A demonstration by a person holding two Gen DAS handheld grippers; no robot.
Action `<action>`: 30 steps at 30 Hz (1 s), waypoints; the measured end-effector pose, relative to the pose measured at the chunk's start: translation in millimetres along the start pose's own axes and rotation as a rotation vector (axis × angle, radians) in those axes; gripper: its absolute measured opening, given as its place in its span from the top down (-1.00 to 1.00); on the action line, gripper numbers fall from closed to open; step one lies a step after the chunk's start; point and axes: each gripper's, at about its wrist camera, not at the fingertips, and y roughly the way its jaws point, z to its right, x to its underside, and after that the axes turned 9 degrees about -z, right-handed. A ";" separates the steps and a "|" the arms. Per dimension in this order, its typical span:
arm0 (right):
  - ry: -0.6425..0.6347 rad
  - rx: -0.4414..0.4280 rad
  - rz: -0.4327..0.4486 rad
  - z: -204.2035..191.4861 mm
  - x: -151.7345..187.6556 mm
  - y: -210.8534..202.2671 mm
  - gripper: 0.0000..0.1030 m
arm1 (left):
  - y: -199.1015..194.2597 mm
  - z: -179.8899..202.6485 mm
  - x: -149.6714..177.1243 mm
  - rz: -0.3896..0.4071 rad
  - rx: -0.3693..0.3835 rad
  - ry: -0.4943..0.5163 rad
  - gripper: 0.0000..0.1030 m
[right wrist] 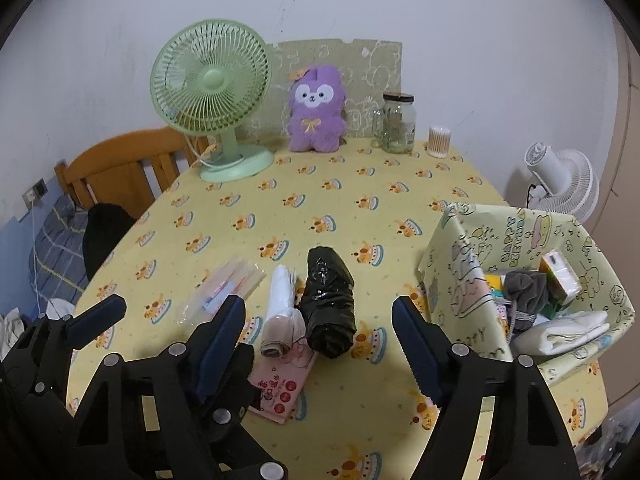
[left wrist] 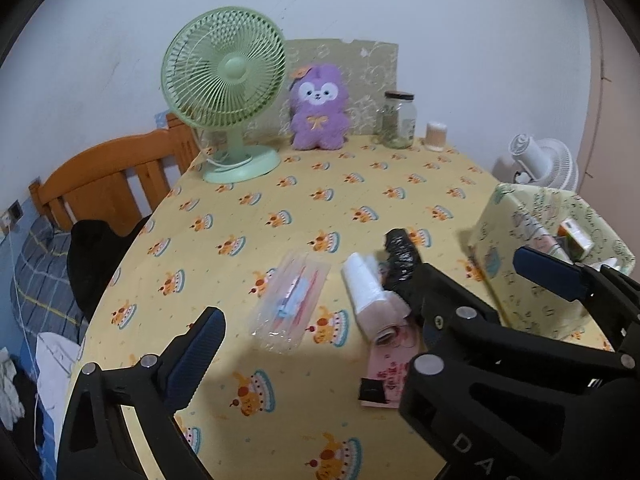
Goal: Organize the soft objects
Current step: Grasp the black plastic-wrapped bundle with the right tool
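Black bag roll [right wrist: 329, 307] lies between right gripper [right wrist: 320, 328] jaws, untouched

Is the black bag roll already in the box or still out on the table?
Out. The black roll lies on the tablecloth beside the white roll, left of the box.

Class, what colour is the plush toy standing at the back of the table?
Purple plush toy, with an orange bow; clearest in the right wrist view.
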 end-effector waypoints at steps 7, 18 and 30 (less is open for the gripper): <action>-0.006 0.002 -0.044 -1.2 -1.3 22.5 -0.40 | 19.8 -3.4 1.3 -0.036 -0.005 -0.014 -0.86; -0.012 0.041 -0.101 5.2 -4.0 58.8 -0.23 | 46.1 2.0 2.4 -0.073 -0.061 -0.010 -0.78; 0.000 0.038 -0.166 10.1 -4.3 90.9 -0.21 | 68.6 1.6 2.7 -0.124 -0.069 -0.022 -0.78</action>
